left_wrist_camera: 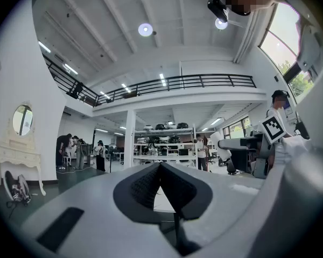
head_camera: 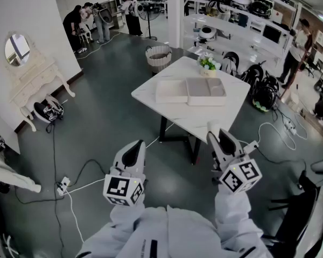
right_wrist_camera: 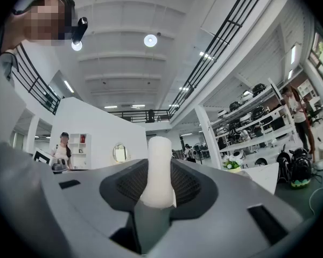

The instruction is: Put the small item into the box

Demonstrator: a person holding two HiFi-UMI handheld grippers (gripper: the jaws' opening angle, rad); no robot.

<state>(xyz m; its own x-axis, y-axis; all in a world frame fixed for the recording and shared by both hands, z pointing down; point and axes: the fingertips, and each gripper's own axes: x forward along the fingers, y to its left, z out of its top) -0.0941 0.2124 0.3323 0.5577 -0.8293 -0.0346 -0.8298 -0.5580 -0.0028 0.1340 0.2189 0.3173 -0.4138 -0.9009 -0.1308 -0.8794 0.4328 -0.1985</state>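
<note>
The right gripper (right_wrist_camera: 160, 164) pinches the item (right_wrist_camera: 159, 177). It is a smooth white stick with a round top, and it stands up between bumpy black pads (right_wrist_camera: 189, 184). To its left, the left gripper (left_wrist_camera: 160, 166) has its tips pressed together, and it holds nothing. Farther off is a smooth white square table (head_camera: 204, 120). On it lies a flat pale box (head_camera: 205, 91) with sections, touching a plain tray (head_camera: 171, 91) on its left.

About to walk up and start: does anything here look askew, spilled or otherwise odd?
Nothing is spilled or askew on the white square table: the flat white box and the grey compartment tray lie neatly side by side. The only untidy bit is a white cable trailing across the dark floor before it.
</note>
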